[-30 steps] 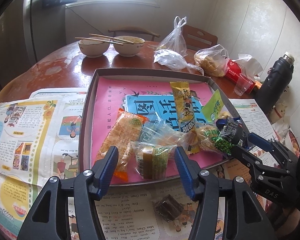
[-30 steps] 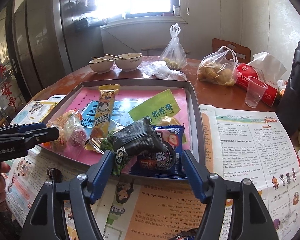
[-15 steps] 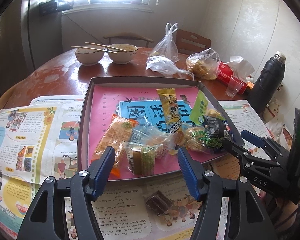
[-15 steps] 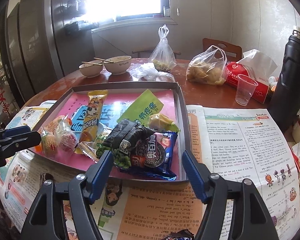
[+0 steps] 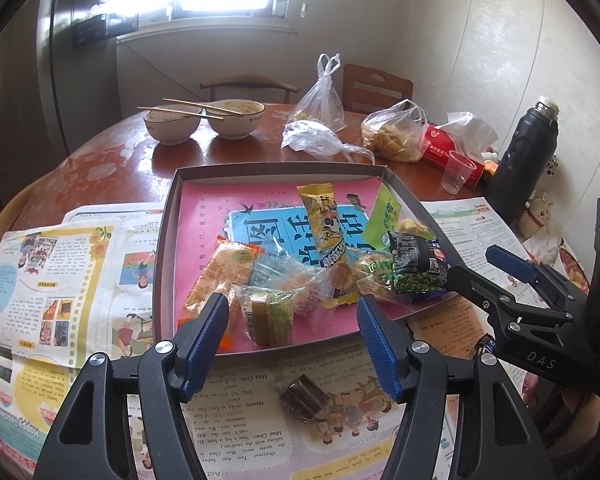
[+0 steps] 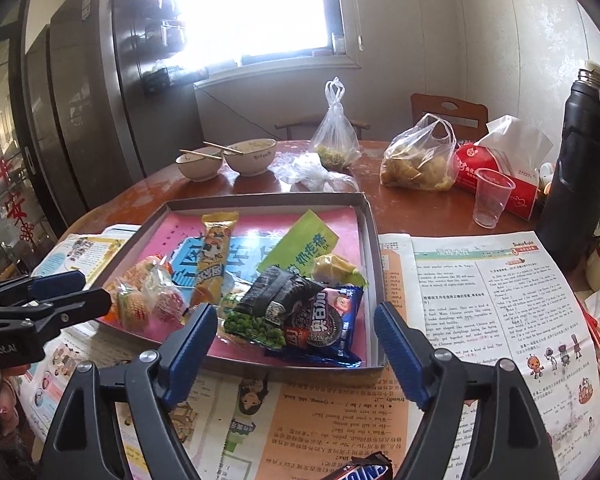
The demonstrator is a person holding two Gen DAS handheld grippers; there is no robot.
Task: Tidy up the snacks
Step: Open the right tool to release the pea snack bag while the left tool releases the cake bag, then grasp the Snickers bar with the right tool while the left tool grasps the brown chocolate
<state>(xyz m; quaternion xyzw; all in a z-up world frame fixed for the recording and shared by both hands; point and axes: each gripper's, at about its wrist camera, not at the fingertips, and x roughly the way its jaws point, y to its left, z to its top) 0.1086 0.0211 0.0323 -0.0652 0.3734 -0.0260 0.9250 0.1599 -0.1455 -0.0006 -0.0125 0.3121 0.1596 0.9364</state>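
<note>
Snack packets (image 6: 292,304) are lying gathered in the shallow grey cardboard tray (image 6: 374,272); left gripper (image 5: 292,316) and right gripper (image 6: 296,328) are hovering unclenched and empty, the right one's jaws having just been widening.

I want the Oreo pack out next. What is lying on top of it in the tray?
A black wrapper and the green pea bag overlap the blue Oreo pack's left part. Its right half is uncovered. What lies beneath it on the tray is hidden.
</note>
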